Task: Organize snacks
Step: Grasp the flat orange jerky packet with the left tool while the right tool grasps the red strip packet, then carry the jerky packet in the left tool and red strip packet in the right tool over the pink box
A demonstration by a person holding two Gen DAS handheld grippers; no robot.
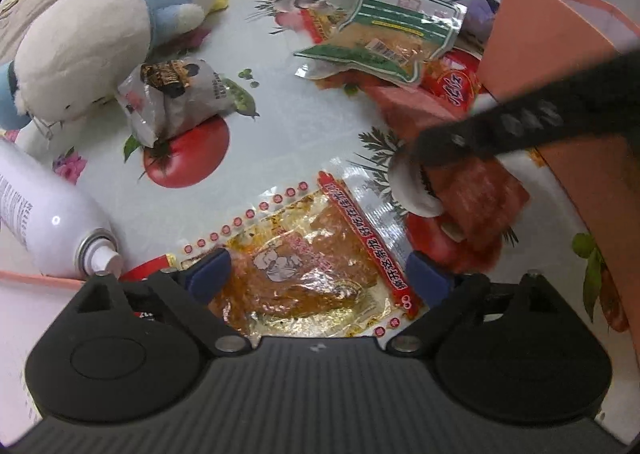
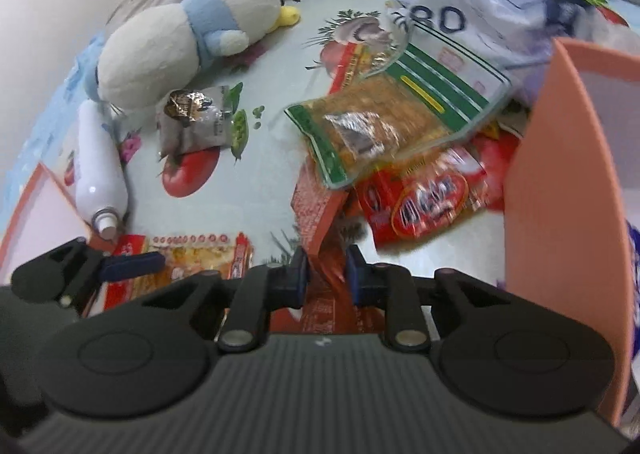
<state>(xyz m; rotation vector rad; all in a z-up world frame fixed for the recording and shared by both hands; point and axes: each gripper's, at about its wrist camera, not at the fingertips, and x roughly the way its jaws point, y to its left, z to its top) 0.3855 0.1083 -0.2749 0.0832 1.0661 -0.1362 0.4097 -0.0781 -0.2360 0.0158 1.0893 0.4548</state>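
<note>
Fingers (image 2: 301, 270) pinching red packet (image 2: 320, 210), right view only

My pads (image 2: 358, 274) are dark blue on black fingers. Tablecloth (image 1: 280, 142) is pale grey-blue, printed with red tomatoes, green pea pods and pink flowers. On it: clear pouch (image 1: 308, 262) with orange-brown contents, red strip and red dots along its edge. Behind that, a green-and-white striped packet (image 1: 396, 34) and a silver-grey packet (image 1: 180, 94) with a black-gold label. Beside the silver one, a white plush (image 1: 100, 38) with light-blue patches. Box (image 2: 560, 174) is salmon pink. Red-orange packet (image 2: 320, 214) with white print.
</note>
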